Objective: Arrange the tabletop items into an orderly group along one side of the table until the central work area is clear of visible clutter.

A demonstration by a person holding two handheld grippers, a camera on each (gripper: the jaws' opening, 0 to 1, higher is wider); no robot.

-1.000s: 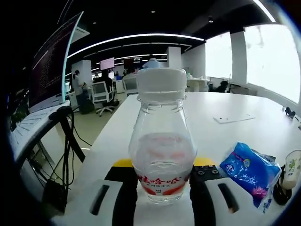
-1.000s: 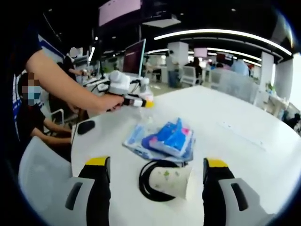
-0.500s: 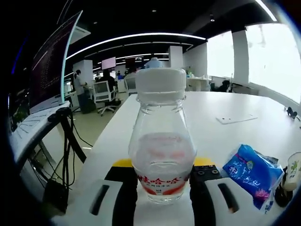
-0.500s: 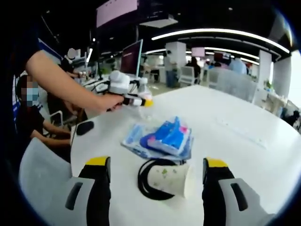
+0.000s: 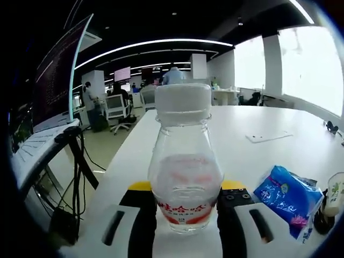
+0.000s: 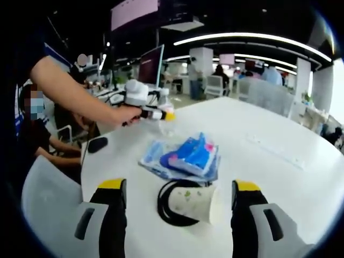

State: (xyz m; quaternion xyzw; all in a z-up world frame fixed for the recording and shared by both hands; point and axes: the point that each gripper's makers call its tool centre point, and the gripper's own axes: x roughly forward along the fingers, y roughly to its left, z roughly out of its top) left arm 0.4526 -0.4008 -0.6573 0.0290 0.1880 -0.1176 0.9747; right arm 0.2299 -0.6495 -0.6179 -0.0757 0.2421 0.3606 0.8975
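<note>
Nothing moved; bottle (image 5: 185, 172) stays clamped near table (image 5: 252, 123) edge.

An open-plan office: desks, swivel chairs (image 5: 115, 110), monitors (image 6: 152, 65) and strip lights (image 5: 156, 43).

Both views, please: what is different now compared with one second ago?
Almost nothing has changed. The left gripper stays shut on the bottle at the table edge; its view only drifts slightly. The right gripper remains open above the paper cup, the black cable and the blue packets, which lie as before.
</note>
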